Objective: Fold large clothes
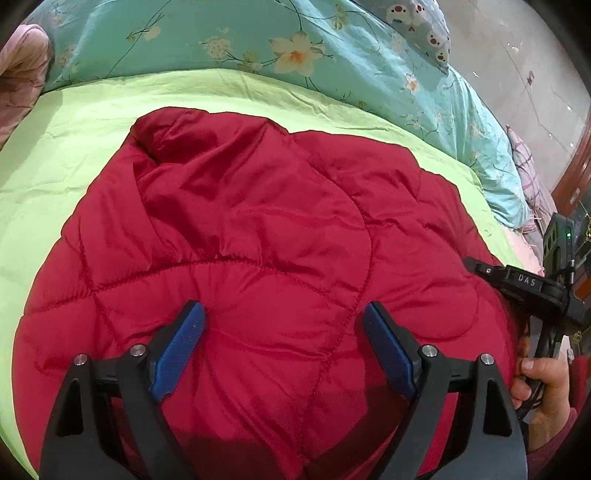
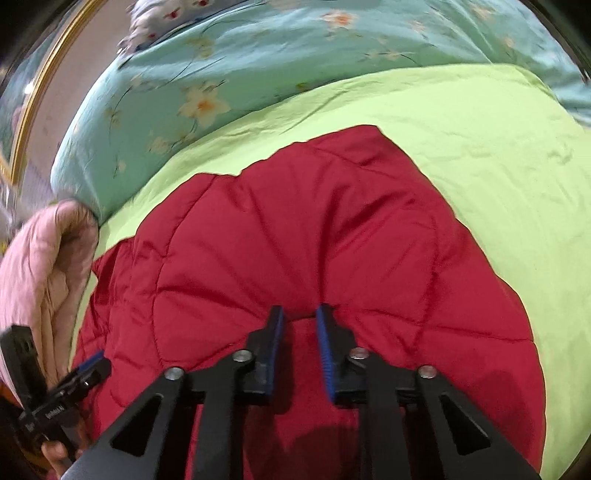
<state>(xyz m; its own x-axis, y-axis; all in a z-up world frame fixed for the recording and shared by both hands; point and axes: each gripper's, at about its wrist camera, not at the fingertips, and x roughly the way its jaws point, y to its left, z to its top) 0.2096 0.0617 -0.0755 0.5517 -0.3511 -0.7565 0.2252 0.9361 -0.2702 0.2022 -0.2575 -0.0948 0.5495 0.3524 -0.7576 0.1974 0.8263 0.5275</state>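
A red quilted jacket [image 1: 258, 229] lies spread on a light green sheet [image 1: 74, 140]; it also shows in the right wrist view [image 2: 295, 236]. My left gripper [image 1: 284, 317] is wide open, its blue pads resting just above the jacket's near part. My right gripper [image 2: 300, 314] hovers over the jacket with its jaws a narrow gap apart, nothing between them. The right gripper's body shows at the right edge of the left wrist view [image 1: 524, 284]; the left gripper shows at the lower left of the right wrist view [image 2: 88, 369].
A teal floral quilt [image 1: 258, 40] is piled behind the green sheet [image 2: 498, 155]. A pink quilt [image 2: 48, 266] lies at the bed's edge. A patterned pillow [image 1: 417, 22] sits at the far end. The floor [image 1: 524, 74] lies beyond the bed.
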